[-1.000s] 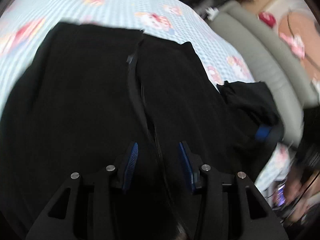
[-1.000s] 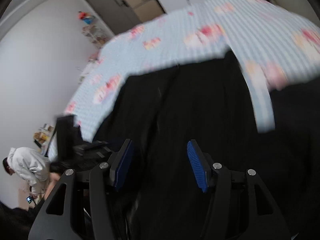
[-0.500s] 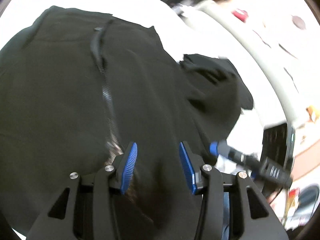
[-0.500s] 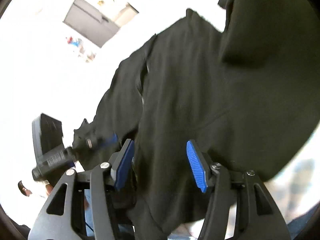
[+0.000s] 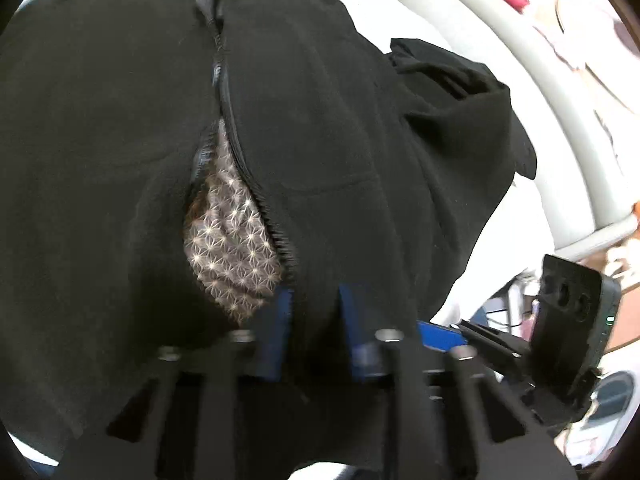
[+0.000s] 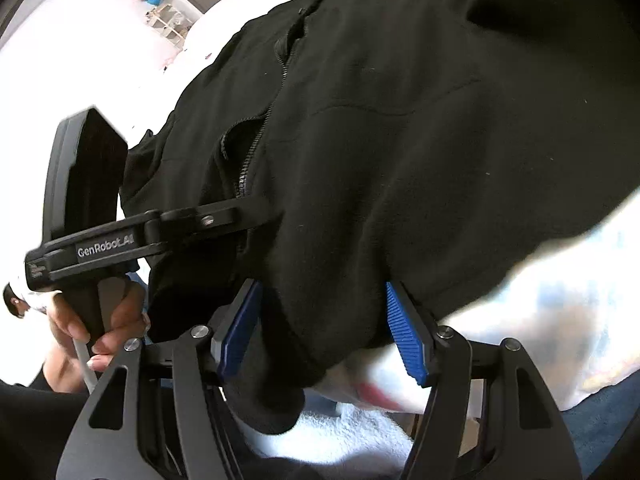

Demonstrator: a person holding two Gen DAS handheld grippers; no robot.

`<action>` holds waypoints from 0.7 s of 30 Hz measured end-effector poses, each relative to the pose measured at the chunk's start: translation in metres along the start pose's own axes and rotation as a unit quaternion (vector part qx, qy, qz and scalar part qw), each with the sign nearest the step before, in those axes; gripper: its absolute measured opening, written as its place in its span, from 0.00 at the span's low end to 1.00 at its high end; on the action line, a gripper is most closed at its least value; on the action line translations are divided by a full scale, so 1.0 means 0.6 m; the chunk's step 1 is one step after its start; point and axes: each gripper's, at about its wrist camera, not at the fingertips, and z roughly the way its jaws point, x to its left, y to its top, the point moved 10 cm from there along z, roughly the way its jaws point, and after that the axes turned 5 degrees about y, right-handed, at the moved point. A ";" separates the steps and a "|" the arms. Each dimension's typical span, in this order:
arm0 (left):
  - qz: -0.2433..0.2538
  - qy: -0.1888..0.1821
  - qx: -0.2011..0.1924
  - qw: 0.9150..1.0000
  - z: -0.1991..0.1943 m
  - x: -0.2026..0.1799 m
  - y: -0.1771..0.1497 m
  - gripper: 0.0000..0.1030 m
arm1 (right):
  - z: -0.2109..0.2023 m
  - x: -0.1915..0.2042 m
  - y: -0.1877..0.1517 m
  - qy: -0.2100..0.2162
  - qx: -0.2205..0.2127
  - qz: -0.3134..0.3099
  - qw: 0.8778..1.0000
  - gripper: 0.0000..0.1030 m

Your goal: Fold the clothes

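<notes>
A black fleece jacket [image 5: 360, 128] lies spread on the bed, its zip [image 5: 224, 92] partly undone over a star-patterned lining [image 5: 232, 248]. My left gripper [image 5: 314, 332] is at the near hem just right of the zip. Its jaws are closing and a ridge of fleece puckers between the blue pads. The right wrist view shows the same gripper [image 6: 260, 212] digging into the jacket [image 6: 420, 140], held by a hand [image 6: 108, 320]. My right gripper [image 6: 320, 332] straddles the hem further right, jaws opening, pads off the cloth. One of its pads [image 5: 438, 336] shows in the left wrist view.
The bedsheet [image 6: 560, 300] is washed out by glare around the jacket. A grey padded edge [image 5: 520, 92] curves along the right of the bed. A white fluffy cloth [image 6: 352, 428] lies below the hem. A person [image 6: 16, 300] stands far left near a shelf [image 6: 168, 20].
Both grippers came down and in to the jacket's near hem, so the jacket now fills both views. The left jaws narrowed onto the fleece; the right jaws spread a little wider.
</notes>
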 end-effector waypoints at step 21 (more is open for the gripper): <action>0.099 -0.012 -0.018 0.995 -0.012 -0.081 -0.009 0.36 | -0.139 -0.102 0.011 -0.013 -0.095 0.076 0.992 0.61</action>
